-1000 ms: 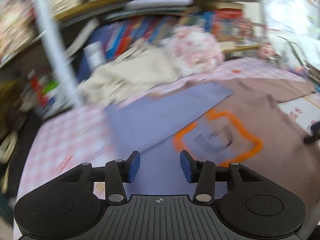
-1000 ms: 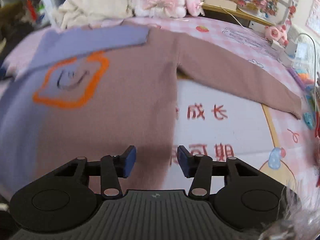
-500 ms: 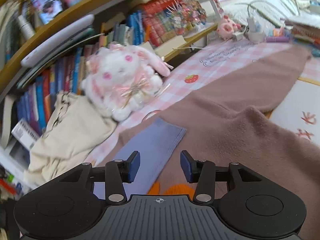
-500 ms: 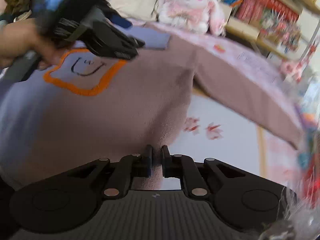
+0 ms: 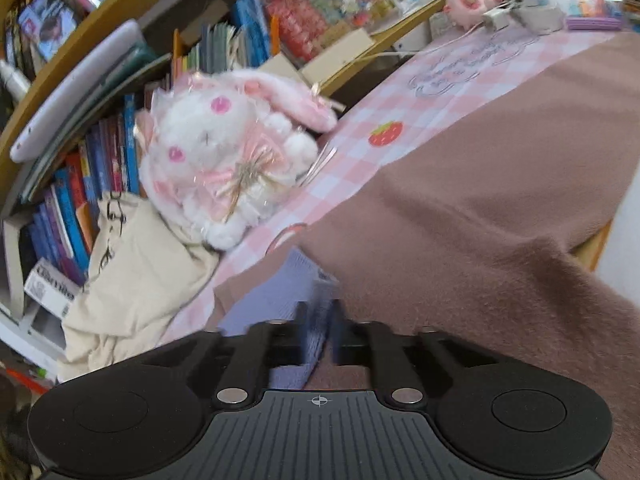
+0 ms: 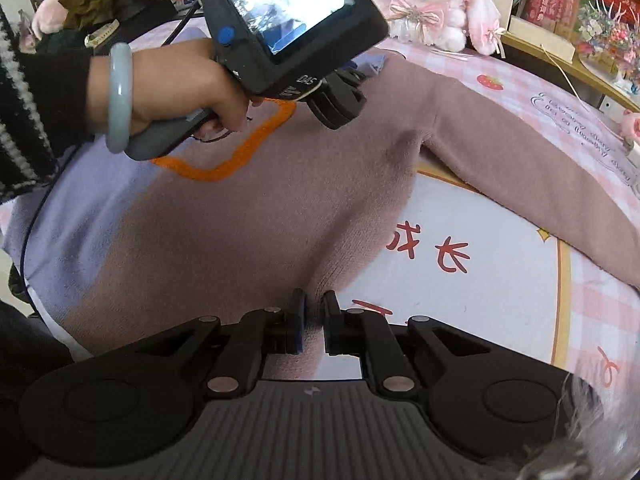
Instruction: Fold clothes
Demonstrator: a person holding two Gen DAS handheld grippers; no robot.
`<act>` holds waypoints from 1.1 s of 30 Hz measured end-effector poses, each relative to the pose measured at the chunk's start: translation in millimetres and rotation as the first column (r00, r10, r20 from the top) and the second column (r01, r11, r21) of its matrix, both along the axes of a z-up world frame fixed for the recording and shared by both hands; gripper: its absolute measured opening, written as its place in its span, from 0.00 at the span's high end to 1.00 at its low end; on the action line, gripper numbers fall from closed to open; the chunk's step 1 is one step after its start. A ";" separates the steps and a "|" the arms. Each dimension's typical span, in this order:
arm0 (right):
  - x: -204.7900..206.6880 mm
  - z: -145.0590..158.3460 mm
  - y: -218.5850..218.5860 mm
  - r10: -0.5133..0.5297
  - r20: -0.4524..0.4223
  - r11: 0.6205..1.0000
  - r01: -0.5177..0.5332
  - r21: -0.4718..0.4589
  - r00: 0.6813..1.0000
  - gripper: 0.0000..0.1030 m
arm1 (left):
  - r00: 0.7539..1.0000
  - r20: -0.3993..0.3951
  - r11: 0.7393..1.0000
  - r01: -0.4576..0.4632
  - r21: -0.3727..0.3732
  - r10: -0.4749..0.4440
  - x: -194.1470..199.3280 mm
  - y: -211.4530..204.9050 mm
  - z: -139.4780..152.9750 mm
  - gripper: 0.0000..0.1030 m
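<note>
Colours and patterns ahead of the two tools.
Mauve-brown and lilac knit sweater (image 6: 248, 216) with orange outlined motif (image 6: 224, 160); pink-and-white checked cloth (image 5: 360, 168) bearing red strawberry print (image 5: 385, 135); white-pink plush rabbit (image 5: 224, 160); cream fabric bag (image 5: 136, 276).

Bright, even daylight; fisheye bending at the edges, motion blur smearing the left view's foreground.

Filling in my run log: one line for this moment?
task: fold clothes | left hand-held gripper: shut on cuff | right hand-held gripper: shut on sweater hem

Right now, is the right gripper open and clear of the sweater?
No: the right gripper is shut on the sweater, pinching its edge between the fingertips.
</note>
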State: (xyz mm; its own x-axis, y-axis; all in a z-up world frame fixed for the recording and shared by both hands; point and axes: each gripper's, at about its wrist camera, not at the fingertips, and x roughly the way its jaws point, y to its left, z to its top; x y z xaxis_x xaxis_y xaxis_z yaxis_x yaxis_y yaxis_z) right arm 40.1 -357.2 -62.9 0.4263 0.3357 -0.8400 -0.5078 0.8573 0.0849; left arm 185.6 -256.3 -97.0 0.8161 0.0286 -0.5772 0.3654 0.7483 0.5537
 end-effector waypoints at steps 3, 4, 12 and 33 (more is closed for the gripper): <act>1.2 -0.6 3.7 -0.026 -0.004 1.000 0.026 0.001 1.000 0.91 | 0.997 0.040 0.992 -0.054 -0.110 0.059 -4.4 27.5 25.1 0.96; 0.3 -0.5 6.6 -0.038 0.000 0.999 0.038 -0.005 0.999 0.91 | 0.994 0.056 0.982 -0.081 -0.169 0.091 -8.7 44.5 38.2 0.96; -8.9 0.5 22.5 -0.156 0.038 0.986 0.158 -0.057 0.987 0.90 | 0.859 0.101 0.790 -0.408 -0.457 0.502 -80.2 281.4 118.1 0.95; -19.0 1.9 48.3 -0.444 0.081 0.886 0.451 -0.107 0.892 0.84 | 0.714 0.033 0.680 -0.651 -0.336 0.699 -175.7 456.0 78.2 0.55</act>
